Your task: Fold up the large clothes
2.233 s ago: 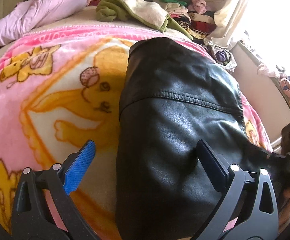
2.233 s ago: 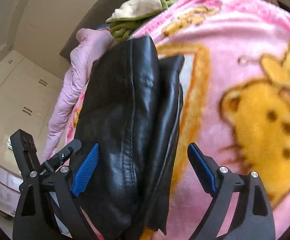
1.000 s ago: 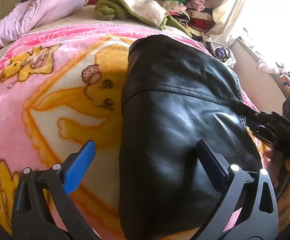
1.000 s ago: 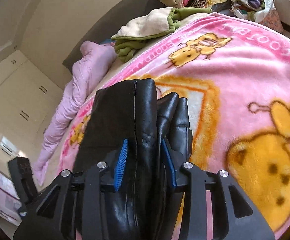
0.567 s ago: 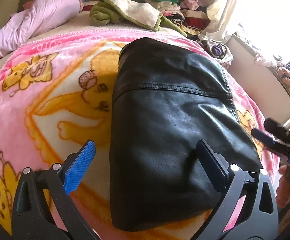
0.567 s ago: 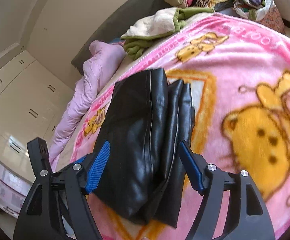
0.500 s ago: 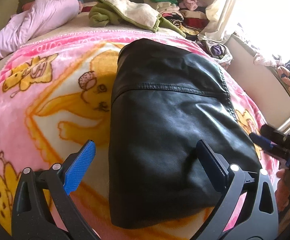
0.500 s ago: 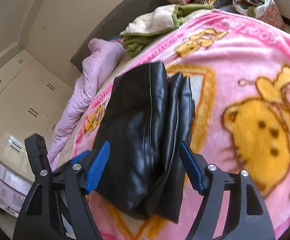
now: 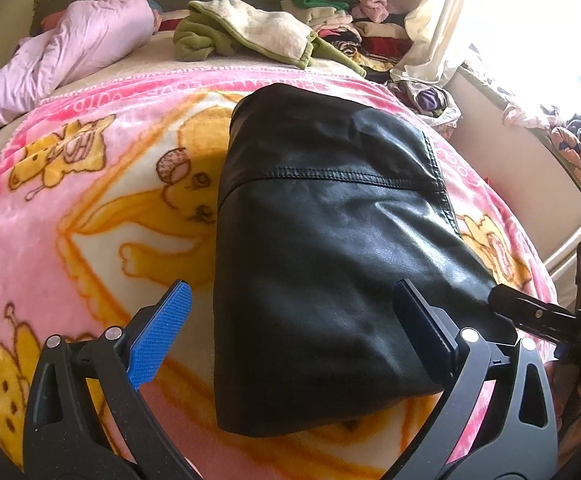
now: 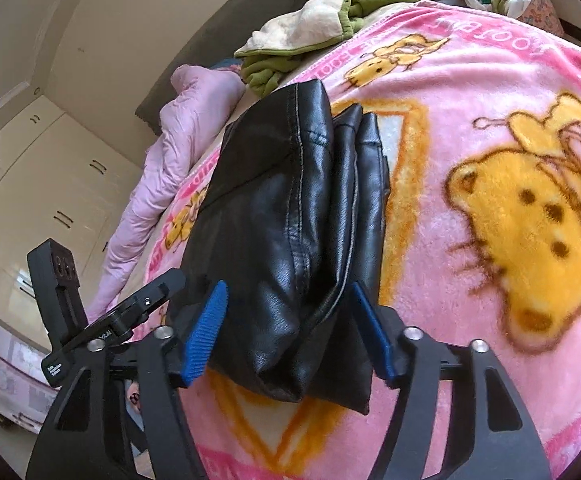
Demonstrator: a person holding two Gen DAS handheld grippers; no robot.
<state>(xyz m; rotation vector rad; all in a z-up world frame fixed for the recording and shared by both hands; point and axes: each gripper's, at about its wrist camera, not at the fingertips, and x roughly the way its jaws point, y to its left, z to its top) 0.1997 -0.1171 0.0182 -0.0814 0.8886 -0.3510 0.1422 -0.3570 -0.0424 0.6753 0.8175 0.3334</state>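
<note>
A black leather garment (image 9: 330, 264) lies folded into a thick rectangle on a pink cartoon blanket (image 9: 90, 184). My left gripper (image 9: 290, 328) is open just above its near edge, holding nothing. In the right wrist view the same garment (image 10: 290, 220) shows its stacked layers edge-on. My right gripper (image 10: 290, 328) is open, its blue pads either side of the garment's near end without pinching it. The right gripper also shows at the right edge of the left wrist view (image 9: 538, 316), and the left gripper shows at the left of the right wrist view (image 10: 122, 316).
A lilac padded jacket (image 9: 70, 52) and a green-and-cream garment (image 9: 250, 32) lie at the far side of the bed. A heap of mixed clothes (image 9: 354, 32) is stacked in the far right corner by a curtain (image 9: 434, 32). White cupboards (image 10: 30, 184) stand beyond the bed.
My right gripper was shut on the garment's edge a second ago; it has opened and now straddles the near end. The left gripper stayed open and drew back slightly.
</note>
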